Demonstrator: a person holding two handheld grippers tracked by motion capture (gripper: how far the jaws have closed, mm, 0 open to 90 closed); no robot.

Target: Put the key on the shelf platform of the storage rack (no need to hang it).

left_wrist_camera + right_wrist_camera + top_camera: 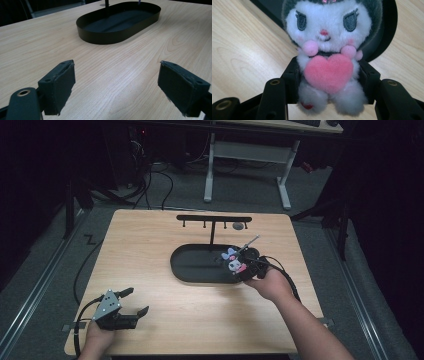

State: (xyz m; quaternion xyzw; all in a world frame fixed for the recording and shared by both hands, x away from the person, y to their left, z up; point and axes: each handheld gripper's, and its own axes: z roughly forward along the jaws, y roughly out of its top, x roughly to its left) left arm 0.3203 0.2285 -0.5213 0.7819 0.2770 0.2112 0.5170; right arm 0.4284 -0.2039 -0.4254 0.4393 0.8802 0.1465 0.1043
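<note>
My right gripper [329, 82] clamps the plush toy [328, 47] – ears cropped, tray [200, 272] partly hidden; left gripper [116, 82] gapes wide, empty.

The left hand [98, 336] comes in at the near left corner, its forearm barely past the edge, and holds the left gripper [136, 302] low with the grey plate on top. Its two black fingers [58, 86] stand wide apart and hold nothing. The right forearm reaches much farther forward and inward from the lower right, the right hand [272, 282] wrapped around the right gripper [242, 269] with its cable looping over the wrist. Its fingers [292, 82] are drawn in, pressing from both sides.
</note>
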